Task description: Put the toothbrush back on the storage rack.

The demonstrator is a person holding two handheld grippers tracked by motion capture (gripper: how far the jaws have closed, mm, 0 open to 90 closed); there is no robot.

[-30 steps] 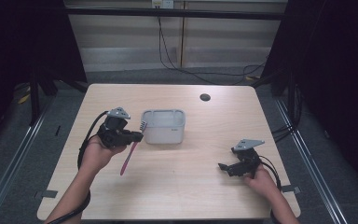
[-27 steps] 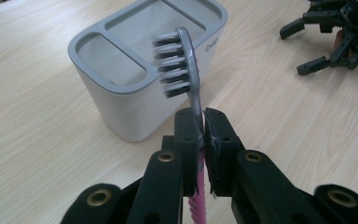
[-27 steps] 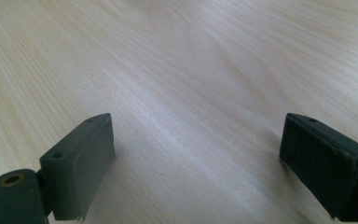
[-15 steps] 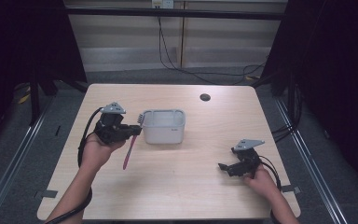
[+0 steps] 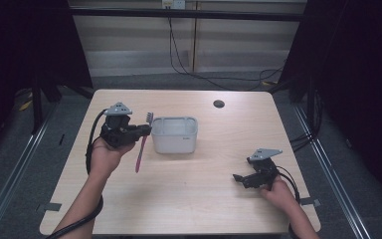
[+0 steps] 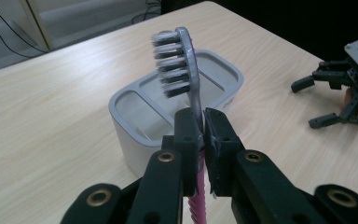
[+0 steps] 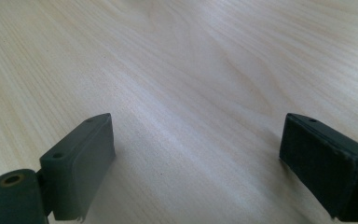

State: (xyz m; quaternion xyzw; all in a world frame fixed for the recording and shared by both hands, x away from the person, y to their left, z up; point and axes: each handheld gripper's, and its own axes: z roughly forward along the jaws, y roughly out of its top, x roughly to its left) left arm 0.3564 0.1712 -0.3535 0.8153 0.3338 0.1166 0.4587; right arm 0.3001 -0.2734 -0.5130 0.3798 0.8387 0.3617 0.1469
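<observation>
— So, what has the person got in the left gripper (image 5: 138, 130)?

— A toothbrush (image 5: 142, 144). From the left gripper view the two black jaws are clenched tight on its neck, just under the head, with the pink handle running down between them. The bristles (image 6: 170, 63) are white and grey and face left in that view.

— Is it lying on the table (image 5: 189, 199)?

— No, it's lifted. In the high view the brush hangs almost upright, head up and the pink handle pointing down toward the wood, just beside the left wall of the grey container (image 5: 175, 135).

— Touching the container?

— I can't say for sure from above. The head is level with the rim, close to it. In the left gripper view the brush head stands in front of the container (image 6: 135, 121), which has a divider inside, so there are two compartments.

— And the other hand?

— The right gripper (image 5: 242, 179) is well apart, low near the front right part of the table, held in the person's right hand (image 5: 278, 191). Its jaws are spread wide with nothing between them; the right gripper view has bare wood grain in the gap.

— Anything else on the table?

— A small dark round hole (image 5: 219, 103) near the far edge, past the container.
</observation>
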